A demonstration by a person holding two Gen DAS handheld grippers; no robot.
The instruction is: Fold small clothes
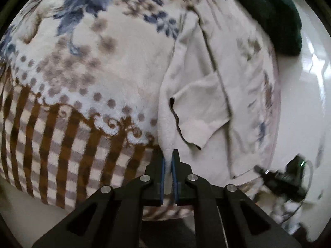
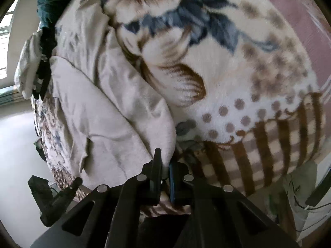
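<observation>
A cream-white small garment (image 1: 198, 103) lies on a fleece blanket, with a dark-edged flap folded over its middle. My left gripper (image 1: 169, 159) is shut on the garment's near edge, cloth pinched between its blue pads. In the right wrist view the same garment (image 2: 107, 113) stretches up to the left. My right gripper (image 2: 164, 163) is shut on its near corner, low over the blanket. The other gripper (image 2: 55, 196) shows at lower left in the right wrist view, and at the right (image 1: 283, 177) in the left wrist view.
The blanket (image 1: 93, 82) has blue and brown flowers, dots and brown checks, and it also fills the right wrist view (image 2: 238, 82). A dark green cloth (image 1: 275, 10) lies at the far end. A pale glossy floor (image 1: 306, 95) lies beside the bed.
</observation>
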